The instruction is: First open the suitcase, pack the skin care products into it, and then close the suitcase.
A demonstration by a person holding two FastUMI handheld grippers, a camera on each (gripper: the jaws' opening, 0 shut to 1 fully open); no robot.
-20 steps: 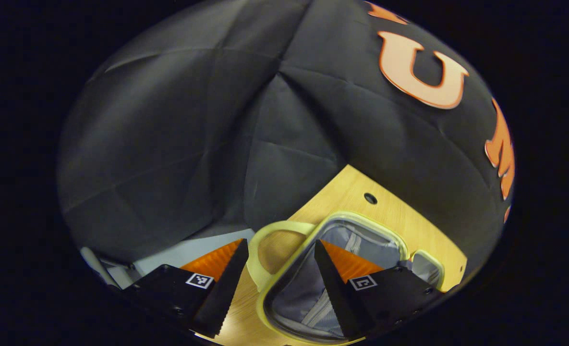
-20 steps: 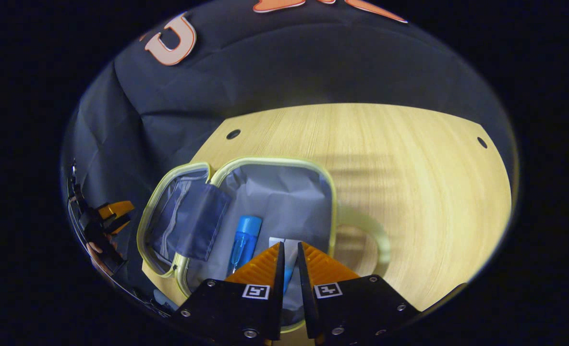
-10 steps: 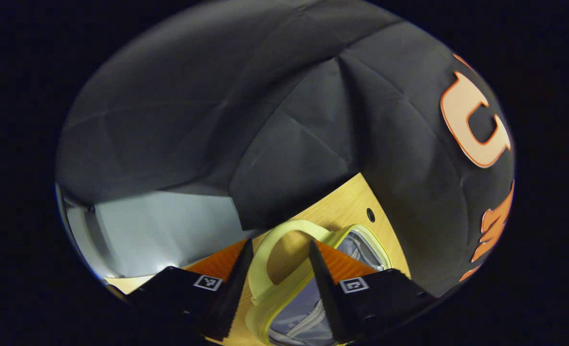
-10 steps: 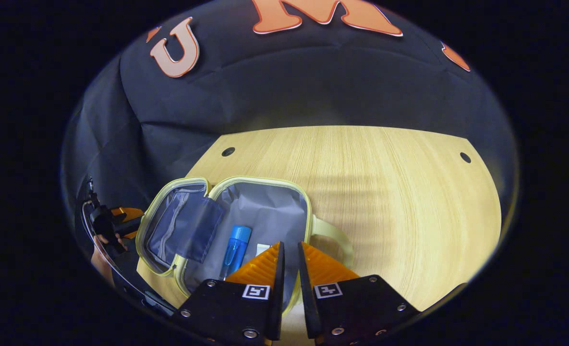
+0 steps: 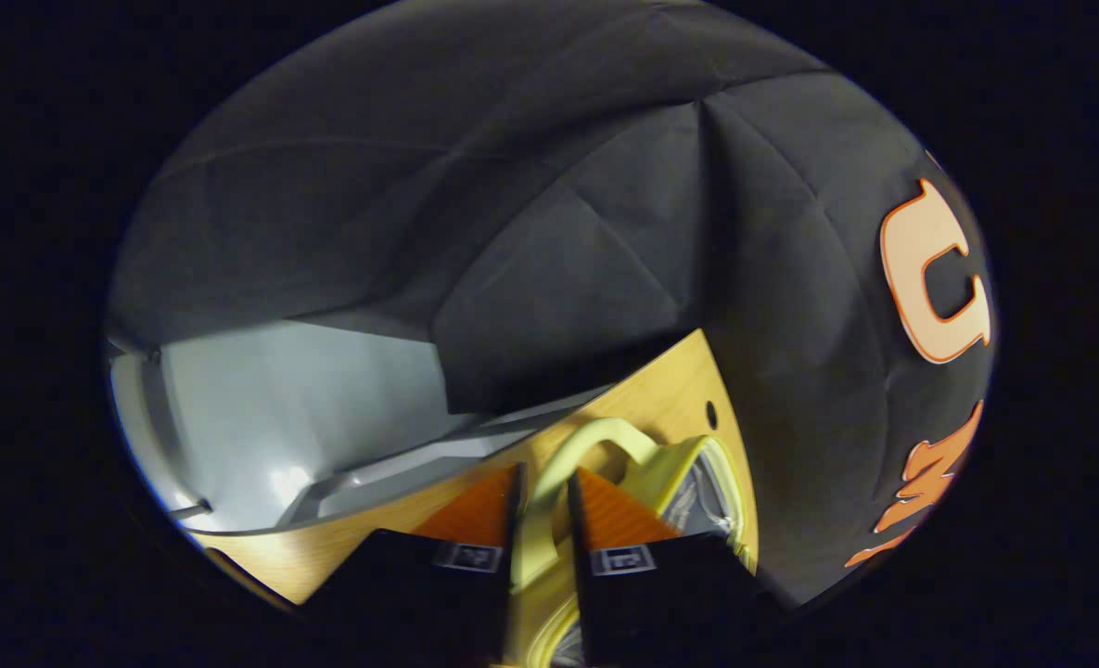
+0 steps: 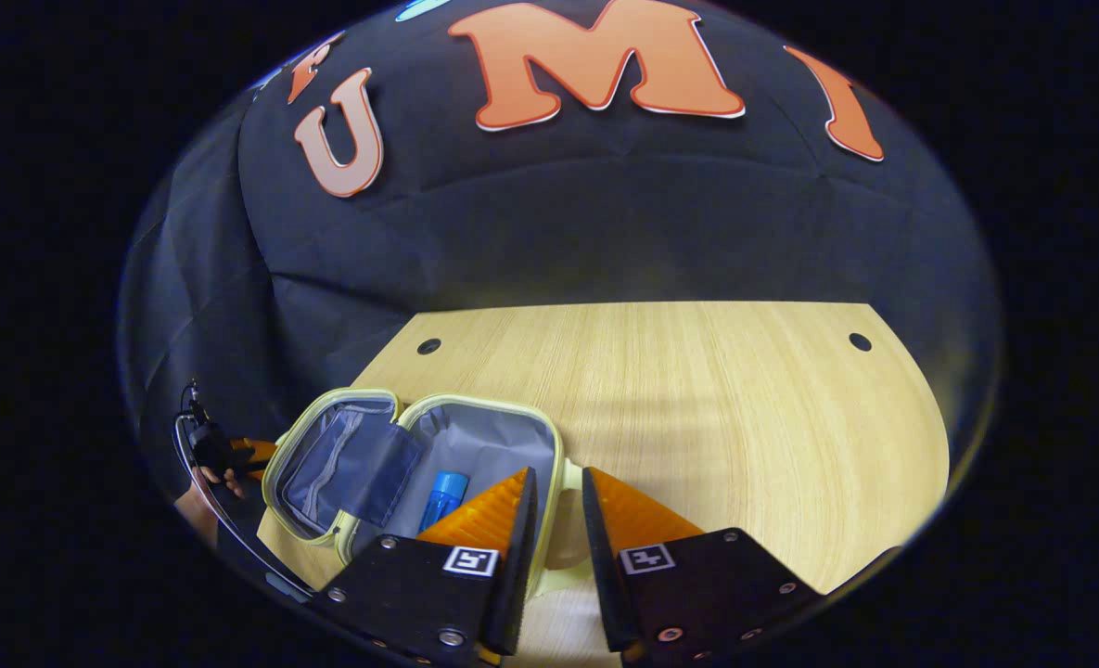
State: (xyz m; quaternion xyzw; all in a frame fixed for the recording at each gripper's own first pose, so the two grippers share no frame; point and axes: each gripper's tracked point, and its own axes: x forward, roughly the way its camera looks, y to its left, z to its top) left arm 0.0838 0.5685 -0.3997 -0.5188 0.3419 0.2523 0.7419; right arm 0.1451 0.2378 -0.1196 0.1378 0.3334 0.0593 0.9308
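Pale-yellow suitcase (image 6: 419, 455) lies open on the wooden bench (image 6: 716, 408), a blue bottle (image 6: 443, 492) inside. Left claw (image 5: 542, 506) grips its handle (image 5: 549, 482); right claw (image 6: 556, 510) hovers slightly parted, empty, near the case's right edge.

Wooden table (image 6: 716, 399) with two round holes, black cloth wall (image 6: 605, 223) behind.

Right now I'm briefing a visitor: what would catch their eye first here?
The pale yellow suitcase with grey lining lies open at the wooden table's near left corner, a blue bottle inside. In the left gripper view, the left gripper straddles the suitcase's yellow loop handle.
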